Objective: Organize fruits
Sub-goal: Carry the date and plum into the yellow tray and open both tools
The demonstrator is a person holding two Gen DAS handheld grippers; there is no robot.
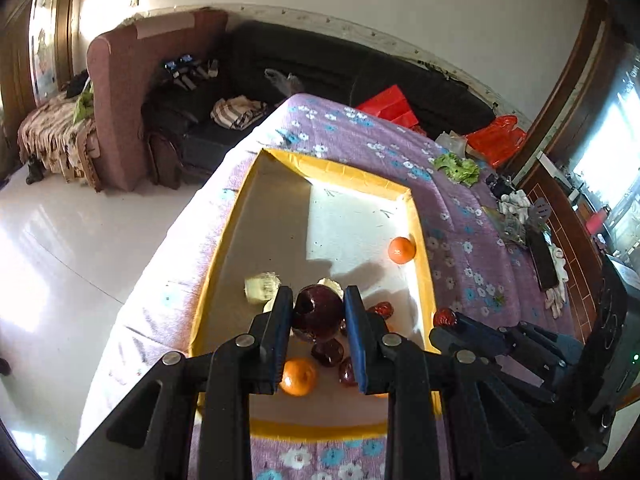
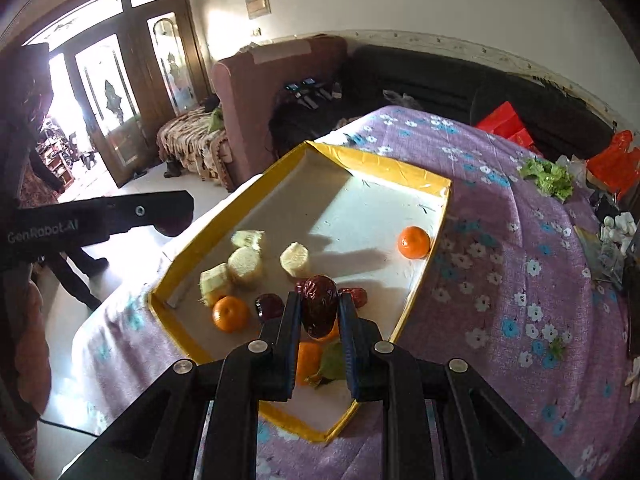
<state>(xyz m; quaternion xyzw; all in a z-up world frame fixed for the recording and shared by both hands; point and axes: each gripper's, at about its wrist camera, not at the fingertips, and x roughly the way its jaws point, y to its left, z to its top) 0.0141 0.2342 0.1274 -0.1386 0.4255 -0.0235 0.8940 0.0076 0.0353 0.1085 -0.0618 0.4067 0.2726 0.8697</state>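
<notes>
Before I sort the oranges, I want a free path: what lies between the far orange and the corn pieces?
Only bare white tray floor, part shadowed; the right wrist view shows it between the far orange and the corn pieces.

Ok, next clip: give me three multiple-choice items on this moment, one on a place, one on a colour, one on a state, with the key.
1. Where does the lone orange sit in the tray?
A. by the far right wall
B. on the quilt
C. on the corn pieces

2. What colour is the tray rim?
A. blue
B. yellow
C. green

3. What is the left gripper doing?
A. hanging open over the floor
B. gripping an orange
C. closed on a dark red fruit

Key: 1 A, the orange lies alone next to the right wall, away from the pile. 2 B, yellow tape edges the white floor. 3 C, the dark red fruit is clamped between both pads; the right gripper holds a red date likewise.
</notes>
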